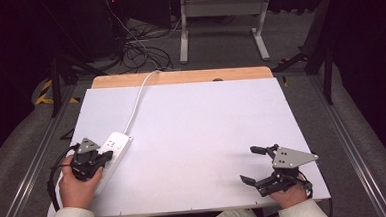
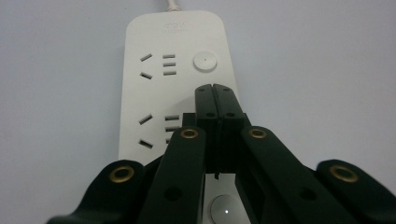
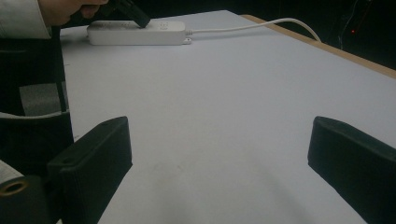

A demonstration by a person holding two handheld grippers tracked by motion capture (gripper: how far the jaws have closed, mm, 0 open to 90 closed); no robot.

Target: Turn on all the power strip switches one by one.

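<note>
My left gripper (image 2: 214, 88) has its jaws pressed flat together with nothing between them, the tips hovering over or resting on the top face of the white power strip (image 2: 175, 70); I cannot tell whether they actually touch it. Just ahead of the tips and a little to their left in the left gripper view sits the strip's round button (image 2: 205, 62), with two sets of socket slots farther left of the jaws. From the high view my left gripper (image 1: 105, 156) lies over the near end of the power strip (image 1: 116, 142), whose white cord (image 1: 138, 99) runs away from the claw toward the table's far wooden edge (image 1: 181, 77). My right gripper (image 1: 249, 164) is well apart from the strip, low over the bare white tabletop (image 1: 207, 123), its jaws spread wide and empty. In the right gripper view the power strip (image 3: 140, 33) lies far ahead past its left jaw, with my other hand (image 3: 70, 9) above it.
</note>
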